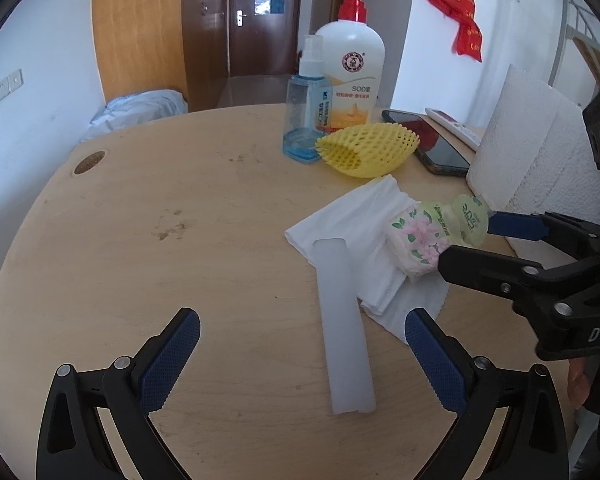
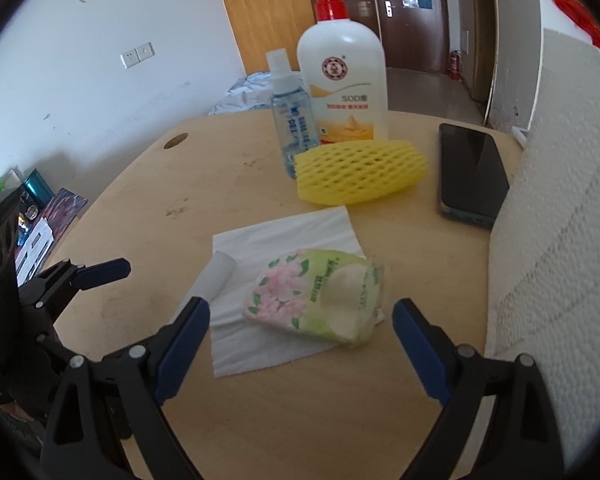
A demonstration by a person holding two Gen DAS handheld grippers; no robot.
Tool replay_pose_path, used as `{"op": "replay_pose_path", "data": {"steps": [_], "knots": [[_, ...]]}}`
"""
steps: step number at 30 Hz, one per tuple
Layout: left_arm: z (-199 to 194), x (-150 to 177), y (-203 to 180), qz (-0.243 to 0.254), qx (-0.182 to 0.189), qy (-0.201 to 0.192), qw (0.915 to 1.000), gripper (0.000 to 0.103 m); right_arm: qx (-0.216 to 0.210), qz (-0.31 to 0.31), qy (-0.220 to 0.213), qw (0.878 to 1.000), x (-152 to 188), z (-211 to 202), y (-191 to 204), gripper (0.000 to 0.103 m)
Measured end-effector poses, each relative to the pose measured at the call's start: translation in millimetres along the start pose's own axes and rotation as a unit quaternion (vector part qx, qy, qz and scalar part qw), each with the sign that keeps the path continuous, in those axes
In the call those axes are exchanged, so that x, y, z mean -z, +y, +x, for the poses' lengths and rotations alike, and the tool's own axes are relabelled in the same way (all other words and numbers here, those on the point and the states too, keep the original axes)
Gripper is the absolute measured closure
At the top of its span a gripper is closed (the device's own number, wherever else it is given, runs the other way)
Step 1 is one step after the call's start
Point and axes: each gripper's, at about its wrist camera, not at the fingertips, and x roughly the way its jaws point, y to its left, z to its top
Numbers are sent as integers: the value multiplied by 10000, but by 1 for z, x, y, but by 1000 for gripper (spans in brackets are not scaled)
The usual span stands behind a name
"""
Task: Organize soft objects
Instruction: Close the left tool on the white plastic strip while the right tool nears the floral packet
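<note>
We hold both tongs released: R gripper [image 2: 300, 320] straddling tissue pack [image 2: 316, 294] on napkin [image 2: 284, 232] for pickup, L gripper [image 1: 302, 354] waiting nearby.

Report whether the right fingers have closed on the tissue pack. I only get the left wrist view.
Observer: Not closed. From the right wrist camera, the right gripper is wide open, with a gap showing on both sides of the tissue pack.
Operator: Describe the pack's top face.
Observer: Its oval opening faces up, and white tissue shows through it.
Operator: Scan past the table's left edge.
Observer: Below the edge of the table, a teal can stands beside some printed items.
</note>
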Motion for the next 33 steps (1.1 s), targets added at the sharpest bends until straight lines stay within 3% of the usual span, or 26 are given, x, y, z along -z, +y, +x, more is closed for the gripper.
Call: {"op": "replay_pose_path", "data": {"steps": [5, 14, 15, 17, 26, 33], "knots": [[2, 1, -4, 72, 15, 10, 10000, 1, 11, 52, 67, 10000, 0, 6, -4, 23], [6, 0, -8, 132, 63, 61, 9999, 3, 165, 140, 152, 9997, 0, 11, -7, 24], [7, 0, -8, 142, 73, 74, 9998, 5, 154, 130, 158, 9997, 0, 11, -7, 25], [9, 0, -10, 155, 108, 119, 9998, 7, 168, 133, 156, 9996, 1, 11, -7, 39], [13, 0, -8, 59, 126, 214, 9997, 21, 114, 179, 164, 9996, 2, 11, -9, 66], [14, 2, -8, 57, 136, 293, 9995, 37, 38, 170, 92, 9998, 3, 10, -7, 66]]}}
